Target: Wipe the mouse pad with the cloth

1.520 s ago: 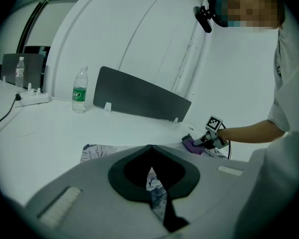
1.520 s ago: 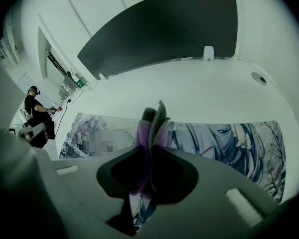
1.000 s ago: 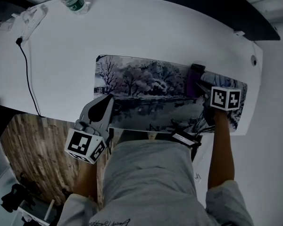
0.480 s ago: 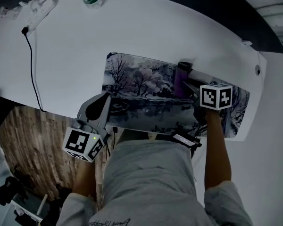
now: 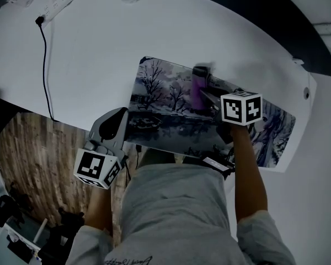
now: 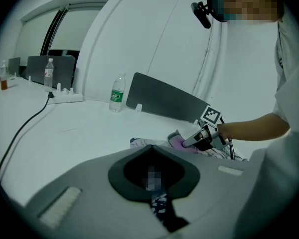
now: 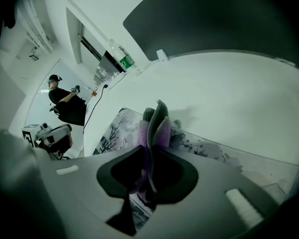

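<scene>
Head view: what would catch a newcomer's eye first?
The mouse pad, printed with bare trees, lies across the white table. The right gripper presses a purple cloth onto the pad near its far edge, jaws shut on the cloth. The left gripper seems to pinch the pad's near left corner.

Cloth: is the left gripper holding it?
No, the cloth is clamped in the right gripper's jaws, resting on the mouse pad.
</scene>
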`<action>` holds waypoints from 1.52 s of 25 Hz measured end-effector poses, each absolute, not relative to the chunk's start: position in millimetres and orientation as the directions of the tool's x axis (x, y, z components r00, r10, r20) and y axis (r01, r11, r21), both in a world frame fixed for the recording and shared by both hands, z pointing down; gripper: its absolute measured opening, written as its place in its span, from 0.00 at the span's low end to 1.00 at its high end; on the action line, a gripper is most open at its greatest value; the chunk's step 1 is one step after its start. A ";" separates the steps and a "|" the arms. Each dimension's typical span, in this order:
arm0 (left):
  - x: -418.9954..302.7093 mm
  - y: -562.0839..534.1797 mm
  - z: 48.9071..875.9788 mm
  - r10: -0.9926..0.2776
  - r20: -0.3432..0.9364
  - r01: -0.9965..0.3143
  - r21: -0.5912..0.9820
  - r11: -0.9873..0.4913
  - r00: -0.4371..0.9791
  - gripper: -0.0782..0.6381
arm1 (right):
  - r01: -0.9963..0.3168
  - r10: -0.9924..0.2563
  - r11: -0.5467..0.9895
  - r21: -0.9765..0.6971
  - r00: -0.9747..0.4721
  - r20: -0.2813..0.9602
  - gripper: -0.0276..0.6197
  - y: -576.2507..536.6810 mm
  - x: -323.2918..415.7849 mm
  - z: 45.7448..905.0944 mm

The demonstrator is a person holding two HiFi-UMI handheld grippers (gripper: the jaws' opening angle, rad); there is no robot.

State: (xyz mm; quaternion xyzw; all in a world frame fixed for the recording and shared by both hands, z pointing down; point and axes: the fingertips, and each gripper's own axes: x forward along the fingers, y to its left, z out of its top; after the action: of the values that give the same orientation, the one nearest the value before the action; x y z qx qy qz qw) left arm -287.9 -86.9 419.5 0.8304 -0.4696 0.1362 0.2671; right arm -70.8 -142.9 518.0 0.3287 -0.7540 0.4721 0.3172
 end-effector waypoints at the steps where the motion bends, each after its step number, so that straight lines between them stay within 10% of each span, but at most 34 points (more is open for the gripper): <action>1: -292.9 -85.0 420.4 -0.713 0.477 -0.857 0.316 -0.407 0.514 0.13 | -0.790 -0.191 0.349 -0.504 -0.586 0.787 0.15 -143.9 -77.0 518.3; 38: -346.0 -46.4 411.1 -0.768 0.498 -0.912 0.286 -0.293 0.403 0.13 | -0.668 -0.163 0.513 -0.539 -0.692 0.703 0.15 -154.5 -178.2 483.3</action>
State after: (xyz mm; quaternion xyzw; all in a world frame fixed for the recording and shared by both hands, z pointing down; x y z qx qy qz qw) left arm -346.0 -46.4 411.1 0.7929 -0.5298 0.1336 0.2698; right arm -178.2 -154.5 483.3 0.2542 -0.8171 0.4227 0.2985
